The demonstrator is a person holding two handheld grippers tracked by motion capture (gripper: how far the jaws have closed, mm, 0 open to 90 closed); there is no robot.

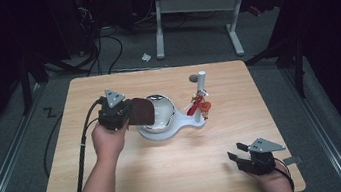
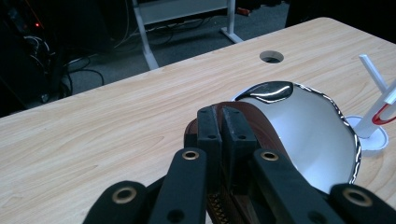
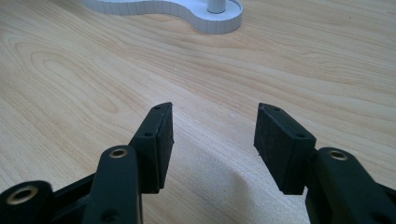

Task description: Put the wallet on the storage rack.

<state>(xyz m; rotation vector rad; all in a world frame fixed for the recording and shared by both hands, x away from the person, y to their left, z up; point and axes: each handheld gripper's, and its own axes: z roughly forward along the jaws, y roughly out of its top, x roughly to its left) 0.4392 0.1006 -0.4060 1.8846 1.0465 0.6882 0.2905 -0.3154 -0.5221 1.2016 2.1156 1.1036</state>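
Brown cloth: dark brown piece of fabric or leather with a stitched edge (image 1: 141, 111), pinched in the left tongs (image 1: 130, 112); draped against the left side of the shiny metal dome (image 1: 161, 111); seen up close in the left gripper view (image 2: 261, 123), lying over the near flank of the dome (image 2: 308, 126)

Left tongs: pressed together on the brown cloth, pads (image 2: 209, 130) flat against each other with the cloth edge between them; held in the person's left hand (image 1: 108, 137); black cable trailing back toward the near left edge of the surface

Right tongs: spread apart, nothing between the pads (image 3: 159, 135); resting low over bare wood near the front right corner (image 1: 240, 158); well apart from the dome and the cloth

Metal dome: mirror-bright, rounded, sitting on the wide end of a white keyhole-shaped base (image 1: 183, 127); base rim also visible at the top of the right gripper view (image 3: 210, 21)

White post: slim tilted rod (image 1: 201, 84) rising from the narrow end of the base, with small red pieces (image 1: 199, 106) near its foot

Surface: pale wooden top (image 1: 170, 177), round hole near the far edge (image 2: 271, 57)
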